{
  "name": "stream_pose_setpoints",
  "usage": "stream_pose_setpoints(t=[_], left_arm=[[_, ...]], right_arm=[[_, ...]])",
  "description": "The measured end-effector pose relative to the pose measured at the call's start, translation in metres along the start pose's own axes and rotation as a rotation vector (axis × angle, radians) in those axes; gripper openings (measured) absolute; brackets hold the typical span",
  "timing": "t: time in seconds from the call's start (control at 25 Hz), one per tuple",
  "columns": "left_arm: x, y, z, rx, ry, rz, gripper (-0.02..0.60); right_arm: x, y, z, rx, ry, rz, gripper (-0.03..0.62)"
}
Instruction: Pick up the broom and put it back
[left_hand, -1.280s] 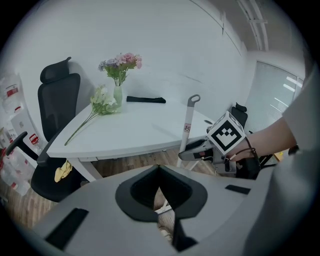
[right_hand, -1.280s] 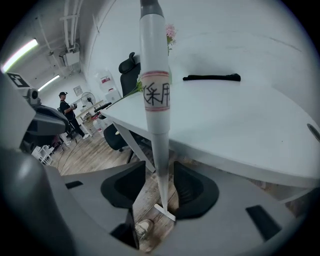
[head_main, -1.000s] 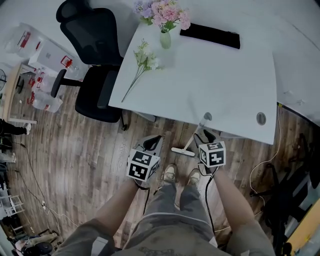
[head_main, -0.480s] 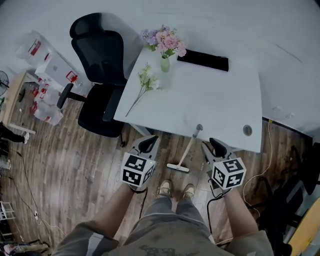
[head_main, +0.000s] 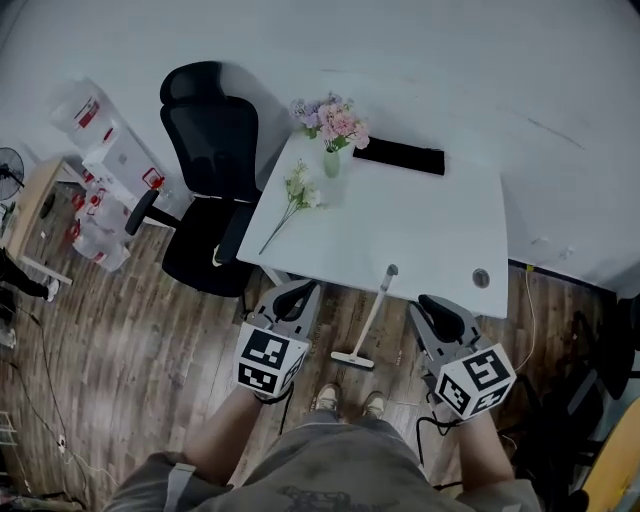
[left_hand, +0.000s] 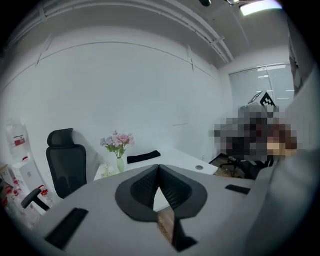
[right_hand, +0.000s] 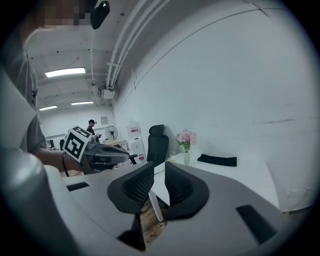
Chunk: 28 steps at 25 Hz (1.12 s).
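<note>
The broom (head_main: 370, 318) leans against the front edge of the white table (head_main: 430, 230), its head (head_main: 352, 358) on the wooden floor and its handle tip at the table's rim. My left gripper (head_main: 300, 292) is raised to the left of the handle, and its jaws meet at the tips with nothing in them (left_hand: 159, 167). On the other side of the handle my right gripper (head_main: 431, 304) is also off the broom. Its jaws (right_hand: 159, 170) are closing with a narrow gap and nothing between them.
A black office chair (head_main: 205, 180) stands left of the table. On the table are a vase of flowers (head_main: 331, 160), a loose flower sprig (head_main: 295, 195) and a black pad (head_main: 398, 156). Plastic boxes (head_main: 100, 150) sit at the far left. My feet (head_main: 345, 402) stand just behind the broom head.
Both grippers have risen and drawn back from the broom. The right one has shifted off to the right of the handle, and the broom stays leaning on the table.
</note>
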<state>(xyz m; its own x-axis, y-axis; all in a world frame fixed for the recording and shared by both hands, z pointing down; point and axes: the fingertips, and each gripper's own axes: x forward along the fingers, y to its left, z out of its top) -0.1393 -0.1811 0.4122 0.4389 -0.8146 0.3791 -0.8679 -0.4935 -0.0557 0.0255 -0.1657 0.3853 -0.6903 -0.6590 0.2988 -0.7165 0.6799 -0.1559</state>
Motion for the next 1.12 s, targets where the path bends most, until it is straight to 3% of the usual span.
stream_pose_setpoints(t=[0.4, 0.56, 1.12], left_arm=[[-0.044, -0.024, 0.041, 0.039, -0.103, 0.003, 0.015], [-0.052, -0.034, 0.046, 0.080, -0.108, -0.006, 0.015], [-0.068, -0.045, 0.066, 0.112, -0.142, -0.020, 0.015]], right_arm=[[-0.068, 0.038, 0.054, -0.012, -0.156, 0.019, 0.040], [-0.081, 0.045, 0.062, -0.024, -0.176, 0.027, 0.038], [-0.089, 0.049, 0.062, -0.046, -0.184, 0.007, 0.038]])
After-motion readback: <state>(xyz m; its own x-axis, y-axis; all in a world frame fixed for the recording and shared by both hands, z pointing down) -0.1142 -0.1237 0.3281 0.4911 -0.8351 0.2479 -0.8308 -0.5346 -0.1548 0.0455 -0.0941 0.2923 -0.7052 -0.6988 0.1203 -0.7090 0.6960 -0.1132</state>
